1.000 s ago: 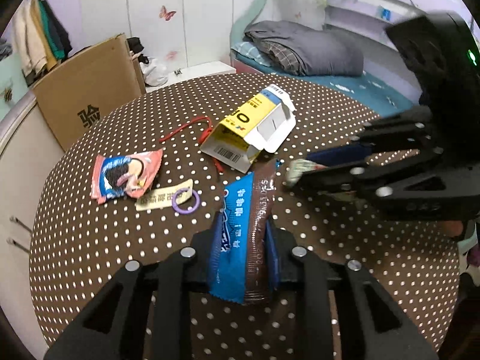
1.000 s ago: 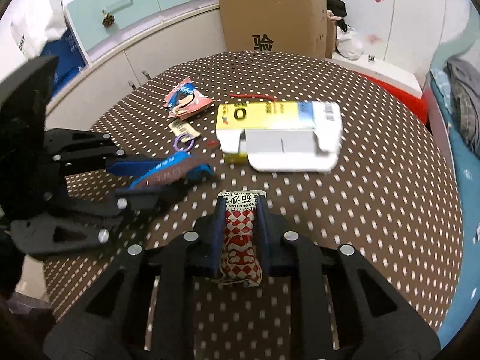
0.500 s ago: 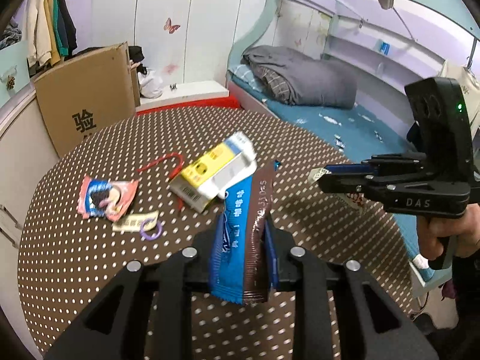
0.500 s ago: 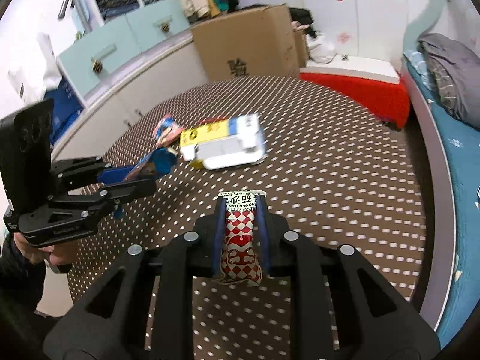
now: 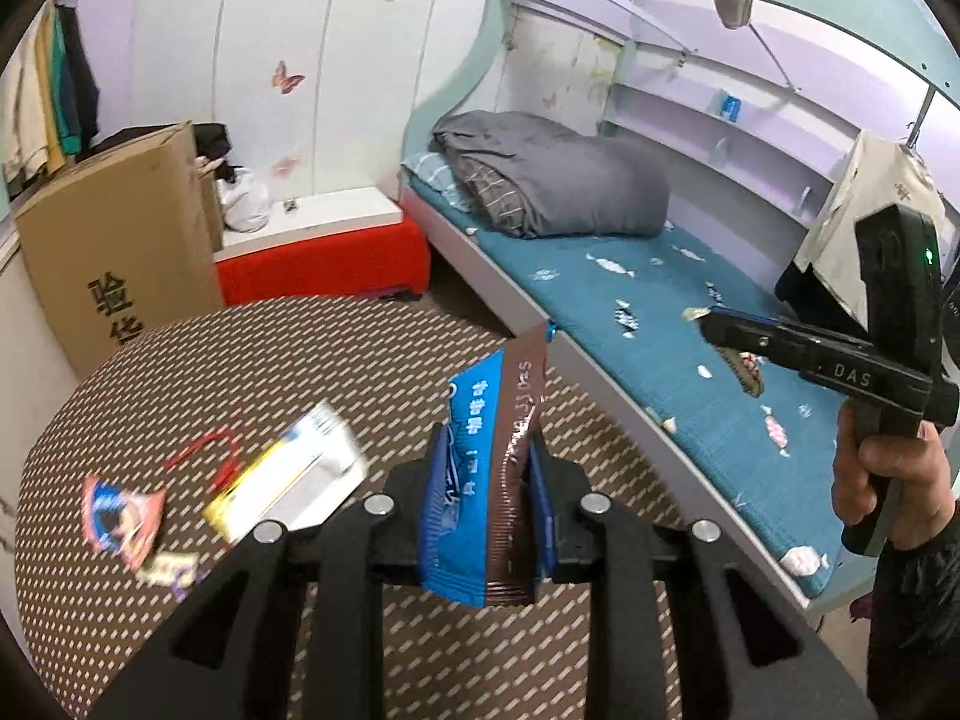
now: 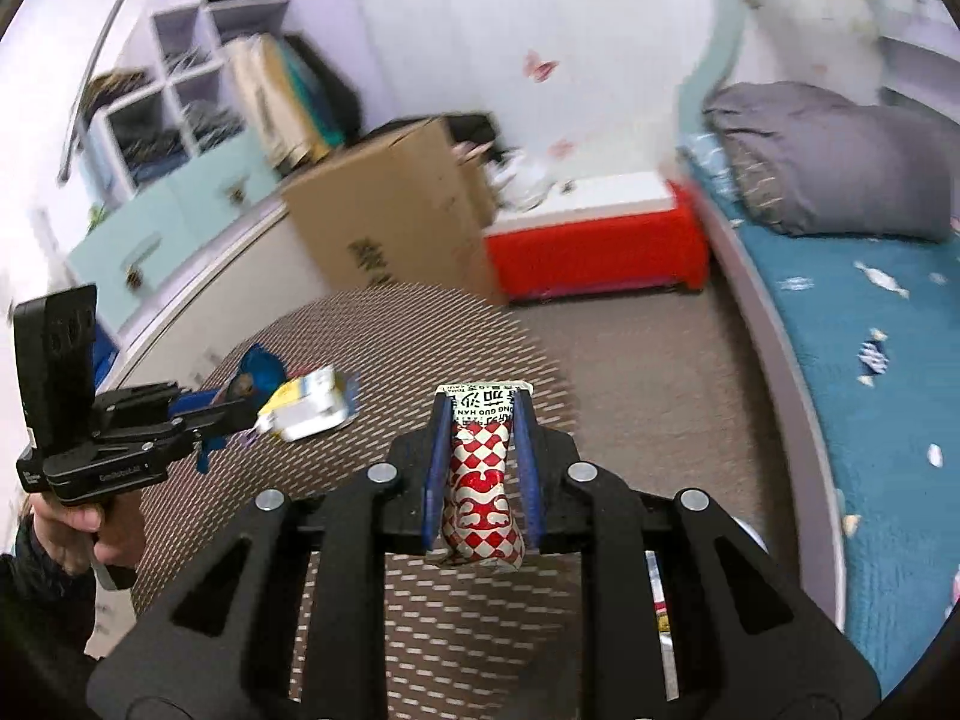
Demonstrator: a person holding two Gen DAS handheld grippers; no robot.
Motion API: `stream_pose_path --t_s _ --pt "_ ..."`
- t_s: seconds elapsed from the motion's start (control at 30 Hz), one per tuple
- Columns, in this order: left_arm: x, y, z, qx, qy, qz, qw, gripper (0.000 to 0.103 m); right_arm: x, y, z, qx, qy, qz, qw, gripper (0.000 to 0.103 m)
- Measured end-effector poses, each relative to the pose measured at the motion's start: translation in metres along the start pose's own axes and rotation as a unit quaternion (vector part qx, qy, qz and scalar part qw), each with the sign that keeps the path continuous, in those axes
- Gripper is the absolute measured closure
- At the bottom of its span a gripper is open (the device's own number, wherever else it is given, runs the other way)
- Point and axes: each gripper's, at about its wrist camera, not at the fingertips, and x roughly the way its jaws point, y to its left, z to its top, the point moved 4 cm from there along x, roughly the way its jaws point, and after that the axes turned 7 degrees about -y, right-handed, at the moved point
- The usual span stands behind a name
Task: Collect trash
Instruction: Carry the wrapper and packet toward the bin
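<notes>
A: What does the left gripper (image 5: 487, 474) hold?
B: Its jaws are clamped on a blue-and-brown wrapper (image 5: 489, 480), long axis along the fingers, top end pointing up and away over the dotted table (image 5: 180, 630).

A: And the right gripper (image 6: 478, 456)?
B: It is closed on a red-and-white checked packet (image 6: 482, 480), also lengthwise between the fingers, printed end pointing far.

A: What lies on the table?
B: At left, a yellow-and-white carton (image 5: 288, 480), a pink wrapper (image 5: 120, 516) and a red cord (image 5: 201, 447).

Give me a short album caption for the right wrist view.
Right gripper clamps a red-checked wrapper above the dotted table.
</notes>
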Motion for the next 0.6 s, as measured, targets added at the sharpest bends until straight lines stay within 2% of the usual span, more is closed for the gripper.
stream_pose_path --t_s 0.23,0.47,0.6 --pt "0.038 -0.054 0.036 0.013 0.000 -0.038 0.9992 0.079 -0.042 -0.082 0.009 0.061 -0.038 -0.073 0.995 0.082" --pt "0.082 -0.112 0.053 0.026 0.017 -0.082 0.9962 0.079 -0.059 -0.157 -0.002 0.159 -0.056 -0.098 0.981 0.082" --pt "0.109 -0.136 0.055 0.022 0.034 -0.095 0.9947 0.079 -0.054 -0.189 -0.007 0.189 -0.050 -0.109 0.975 0.082"
